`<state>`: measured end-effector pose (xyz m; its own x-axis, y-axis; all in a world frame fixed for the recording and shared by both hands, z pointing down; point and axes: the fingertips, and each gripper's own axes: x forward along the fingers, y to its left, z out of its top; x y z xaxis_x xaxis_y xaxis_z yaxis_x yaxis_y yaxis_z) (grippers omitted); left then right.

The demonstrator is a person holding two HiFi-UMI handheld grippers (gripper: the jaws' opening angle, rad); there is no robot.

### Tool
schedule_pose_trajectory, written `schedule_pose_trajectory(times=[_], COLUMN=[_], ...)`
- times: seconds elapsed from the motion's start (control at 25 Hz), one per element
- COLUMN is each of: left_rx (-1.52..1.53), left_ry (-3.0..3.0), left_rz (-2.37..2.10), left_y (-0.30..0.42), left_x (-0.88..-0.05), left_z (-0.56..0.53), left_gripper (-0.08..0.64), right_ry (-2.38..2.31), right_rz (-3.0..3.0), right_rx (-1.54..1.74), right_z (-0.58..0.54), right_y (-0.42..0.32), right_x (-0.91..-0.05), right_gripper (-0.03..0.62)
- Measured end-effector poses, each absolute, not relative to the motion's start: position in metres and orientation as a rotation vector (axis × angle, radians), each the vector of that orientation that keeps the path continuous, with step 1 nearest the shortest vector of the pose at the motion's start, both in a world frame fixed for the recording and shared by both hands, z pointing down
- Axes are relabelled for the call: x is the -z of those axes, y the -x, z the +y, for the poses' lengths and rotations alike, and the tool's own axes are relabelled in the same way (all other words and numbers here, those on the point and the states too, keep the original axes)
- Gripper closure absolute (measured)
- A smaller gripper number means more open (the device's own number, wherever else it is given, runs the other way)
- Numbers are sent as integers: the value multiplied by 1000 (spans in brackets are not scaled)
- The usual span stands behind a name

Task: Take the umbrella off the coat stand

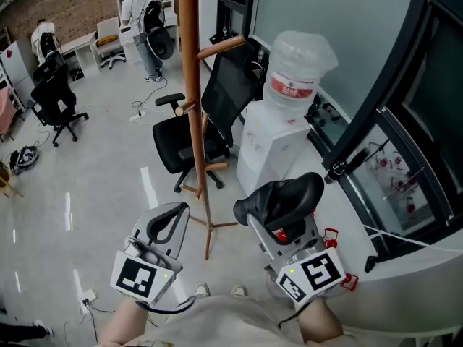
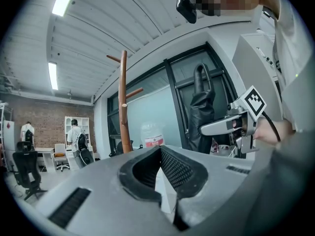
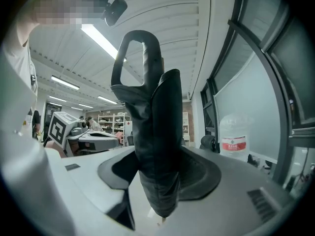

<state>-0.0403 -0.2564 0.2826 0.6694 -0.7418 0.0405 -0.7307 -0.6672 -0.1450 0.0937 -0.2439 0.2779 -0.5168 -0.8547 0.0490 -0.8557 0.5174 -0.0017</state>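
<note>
A black folded umbrella (image 1: 288, 191) stands upright between the jaws of my right gripper (image 1: 278, 212), which is shut on its lower part. In the right gripper view the umbrella (image 3: 156, 117) rises from the pads, its loop handle on top. It hangs free of the wooden coat stand (image 1: 192, 85), which stands ahead and a little to the left. My left gripper (image 1: 168, 221) is held beside the right one, left of the stand's foot. Its jaws meet at the tips with nothing between them. The left gripper view shows the stand (image 2: 124, 102) and the held umbrella (image 2: 202, 109).
A white water dispenser with a bottle (image 1: 293, 74) stands just right of the stand, against a dark glass partition (image 1: 391, 85). A black office chair (image 1: 181, 144) sits behind the stand's base. Farther back are another chair (image 1: 58, 100) and a person (image 1: 148, 20) by the shelves.
</note>
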Motion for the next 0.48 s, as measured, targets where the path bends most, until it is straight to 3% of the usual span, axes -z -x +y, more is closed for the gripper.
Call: schedule_pose_trajectory(times=[0.48], left_rx=[161], left_ry=[2771], left_rz=[1212], left_y=[37], left_x=[-284], left_z=[-254], left_gripper=[552], right_ry=[-1511], right_rz=[-2713], right_rx=[-56], right_z=[-242], right_y=[-94], right_x=[-275], right_gripper=[365])
